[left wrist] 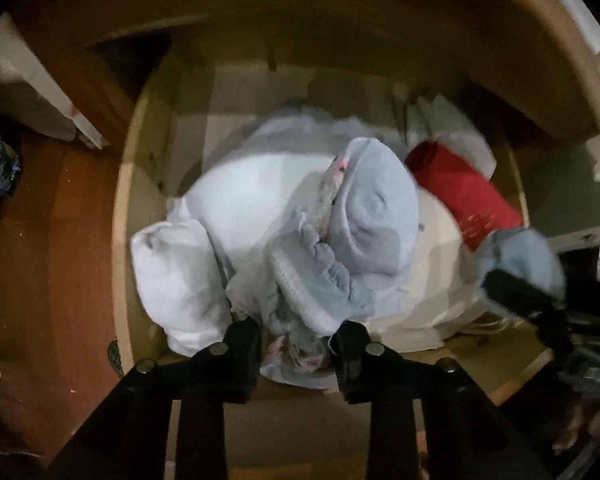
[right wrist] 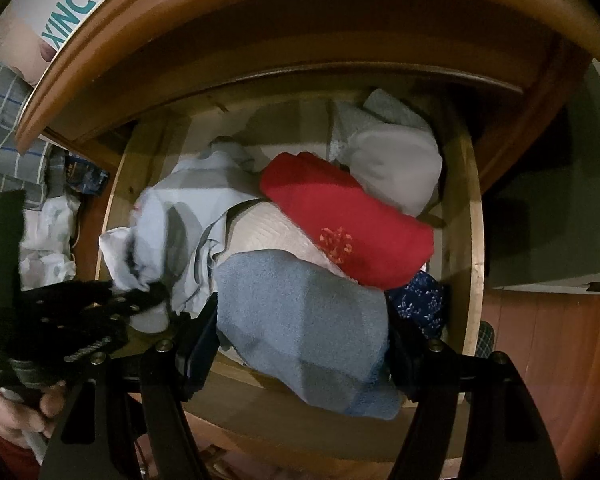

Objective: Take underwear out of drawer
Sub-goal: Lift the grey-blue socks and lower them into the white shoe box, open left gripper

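Open drawer (right wrist: pixel 474 216): left gripper (left wrist: pixel 296 344) pinches soft pale underwear (left wrist: pixel 300 280); right gripper (right wrist: pixel 300 320) clasps limp blue cloth (right wrist: pixel 300 312); bunched folds offer purchase.

The left gripper (left wrist: pixel 296 344) is pointing steeply downward, its jaws standing narrowly apart and pinching bunched pale fabric. The right gripper (right wrist: pixel 300 320) is also pointing steeply downward, its jaws standing wider and clamping a blue-grey cloth. In the right wrist view, a hand (right wrist: pixel 20 412) is gripping the left gripper's handle at the near left.
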The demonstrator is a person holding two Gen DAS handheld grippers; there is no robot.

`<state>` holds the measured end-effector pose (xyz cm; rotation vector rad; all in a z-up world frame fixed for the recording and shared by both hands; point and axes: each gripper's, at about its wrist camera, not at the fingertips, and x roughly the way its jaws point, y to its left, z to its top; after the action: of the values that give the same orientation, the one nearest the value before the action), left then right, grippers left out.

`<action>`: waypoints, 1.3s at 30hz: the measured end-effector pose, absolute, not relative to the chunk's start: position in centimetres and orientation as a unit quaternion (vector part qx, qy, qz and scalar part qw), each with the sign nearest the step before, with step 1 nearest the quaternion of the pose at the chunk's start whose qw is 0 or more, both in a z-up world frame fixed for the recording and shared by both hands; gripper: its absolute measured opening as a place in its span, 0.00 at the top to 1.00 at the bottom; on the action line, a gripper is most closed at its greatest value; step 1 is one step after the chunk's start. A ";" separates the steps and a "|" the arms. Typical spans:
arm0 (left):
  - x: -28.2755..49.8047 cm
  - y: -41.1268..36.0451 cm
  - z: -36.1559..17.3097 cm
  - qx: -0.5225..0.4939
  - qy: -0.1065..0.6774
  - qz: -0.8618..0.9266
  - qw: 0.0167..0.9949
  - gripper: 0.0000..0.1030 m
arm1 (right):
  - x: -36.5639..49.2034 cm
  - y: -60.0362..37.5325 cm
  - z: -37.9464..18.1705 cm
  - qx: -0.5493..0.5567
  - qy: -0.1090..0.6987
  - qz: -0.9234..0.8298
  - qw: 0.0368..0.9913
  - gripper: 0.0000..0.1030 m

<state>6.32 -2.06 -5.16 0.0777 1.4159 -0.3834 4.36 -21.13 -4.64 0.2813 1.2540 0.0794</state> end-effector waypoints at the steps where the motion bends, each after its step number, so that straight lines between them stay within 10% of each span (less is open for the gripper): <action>1: 6.2 -1.9 -4.7 0.031 0.643 -0.175 0.745 0.72 | 4.3 -21.1 -4.7 0.128 0.585 0.035 0.800 0.33; 39: 11.0 1.4 27.7 0.064 0.378 -0.184 0.905 0.72 | 3.0 -22.6 -8.0 0.083 0.607 -0.045 0.789 0.33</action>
<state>10.96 1.40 27.69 0.1323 0.7805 -0.3798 3.01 -22.56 -8.00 0.1780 1.3075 -0.0960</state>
